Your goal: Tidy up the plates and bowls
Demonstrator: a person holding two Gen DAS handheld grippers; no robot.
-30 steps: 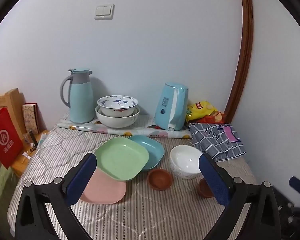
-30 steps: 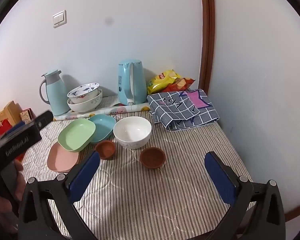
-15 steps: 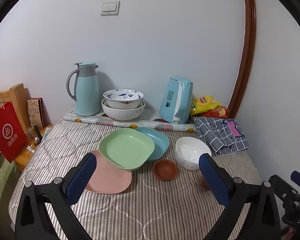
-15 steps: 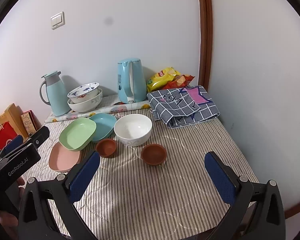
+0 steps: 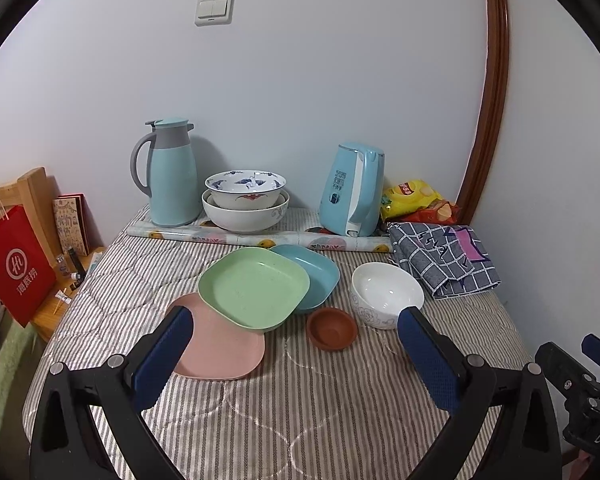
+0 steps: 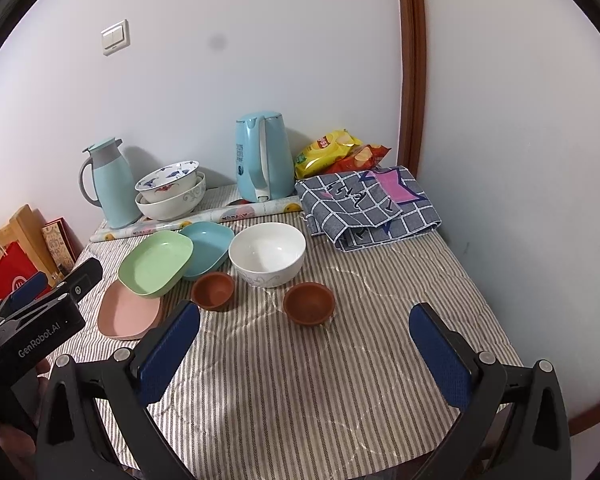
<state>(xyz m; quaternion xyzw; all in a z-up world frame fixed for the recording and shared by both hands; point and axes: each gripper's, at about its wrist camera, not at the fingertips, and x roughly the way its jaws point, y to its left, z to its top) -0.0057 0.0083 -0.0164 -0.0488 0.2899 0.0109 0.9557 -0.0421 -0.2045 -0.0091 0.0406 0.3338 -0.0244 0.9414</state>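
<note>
Both tools hang above the near edge of the striped table (image 6: 284, 384), the left tool (image 5: 292, 352) and the right tool (image 6: 304, 344) each with blue pads spread wide apart and nothing between them. Toward the table's left side three shallow square plates overlap: a pink plate (image 5: 224, 348) nearest, a green plate (image 5: 256, 286) resting partly on it, a blue plate (image 5: 316, 272) tucked behind the green one. A glossy white bowl (image 6: 267, 254) with a faint grey pattern stands mid-table, flanked by two small brown bowls, one (image 6: 213, 290) just beside the plates, the other (image 6: 309, 303) closer to the right side. Two patterned bowls (image 5: 245, 200), seemingly nested, sit at the far edge.
</note>
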